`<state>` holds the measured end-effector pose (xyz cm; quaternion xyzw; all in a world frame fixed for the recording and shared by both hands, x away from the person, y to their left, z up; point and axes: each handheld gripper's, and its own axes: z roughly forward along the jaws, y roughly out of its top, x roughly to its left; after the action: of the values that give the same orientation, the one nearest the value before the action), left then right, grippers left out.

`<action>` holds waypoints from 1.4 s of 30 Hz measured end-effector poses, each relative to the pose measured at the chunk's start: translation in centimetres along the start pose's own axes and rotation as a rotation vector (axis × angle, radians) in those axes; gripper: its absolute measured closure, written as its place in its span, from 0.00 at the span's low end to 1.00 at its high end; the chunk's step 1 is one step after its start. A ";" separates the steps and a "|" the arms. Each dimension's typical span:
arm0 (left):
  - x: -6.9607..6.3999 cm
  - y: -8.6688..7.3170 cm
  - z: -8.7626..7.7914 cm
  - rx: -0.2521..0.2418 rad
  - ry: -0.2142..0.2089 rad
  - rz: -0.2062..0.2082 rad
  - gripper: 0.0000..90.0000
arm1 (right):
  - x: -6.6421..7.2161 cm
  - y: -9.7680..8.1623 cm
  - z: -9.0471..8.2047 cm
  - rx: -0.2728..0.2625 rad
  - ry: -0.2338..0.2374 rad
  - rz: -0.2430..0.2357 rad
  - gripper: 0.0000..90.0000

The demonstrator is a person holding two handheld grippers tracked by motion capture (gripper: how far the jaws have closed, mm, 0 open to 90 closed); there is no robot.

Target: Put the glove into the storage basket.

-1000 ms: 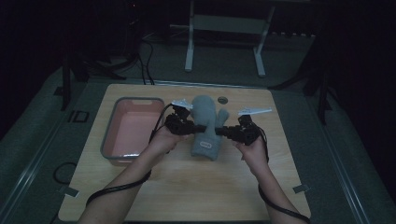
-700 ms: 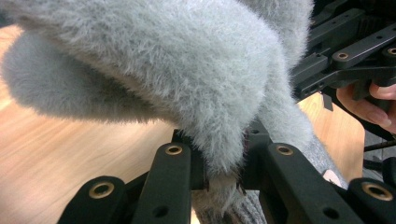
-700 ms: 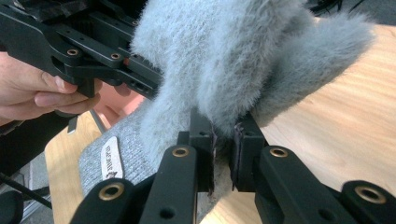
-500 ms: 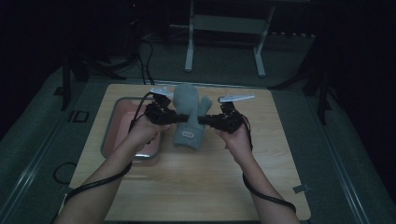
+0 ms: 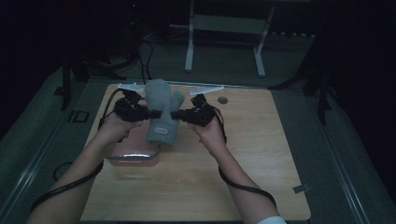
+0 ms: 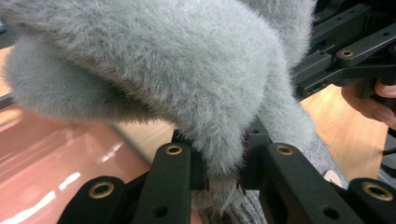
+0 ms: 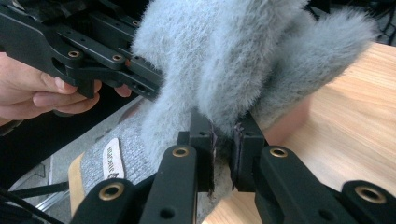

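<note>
The fuzzy grey mitten (image 5: 161, 112) hangs above the table's (image 5: 261, 154) far left, over the pink tray (image 5: 135, 149); left gripper (image 5: 148, 113) and right gripper (image 5: 175, 115) pinch its side edges; soft, light, floppy, best held by both edges.

black grippers (image 5: 161, 113) | brass rivets | trailing black cables | bare forearms
</note>
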<state>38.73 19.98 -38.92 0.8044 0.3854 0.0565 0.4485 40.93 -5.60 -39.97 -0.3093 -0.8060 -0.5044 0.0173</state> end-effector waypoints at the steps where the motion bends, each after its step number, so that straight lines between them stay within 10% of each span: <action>1: 0.3 -0.2 -0.4 -0.001 0.008 -0.005 0.87 | 0.3 0.3 0.5 0.002 0.003 -0.005 0.91; 12: 2.3 -1.5 -3.6 0.002 0.088 -0.028 0.87 | 2.3 2.1 4.6 0.009 0.034 -0.022 0.91; 28: 6.3 -5.6 -0.1 0.114 0.141 -0.113 0.87 | 0.0 -1.2 11.2 0.095 0.005 0.064 0.91; 42: 7.8 -8.4 2.7 0.225 0.198 -0.184 0.87 | -0.2 -3.1 15.5 0.257 -0.116 0.052 0.88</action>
<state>40.57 25.89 -48.92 0.8013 0.5038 0.0508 0.3187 43.84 6.13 -50.12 -0.3538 -0.8554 -0.3776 0.0233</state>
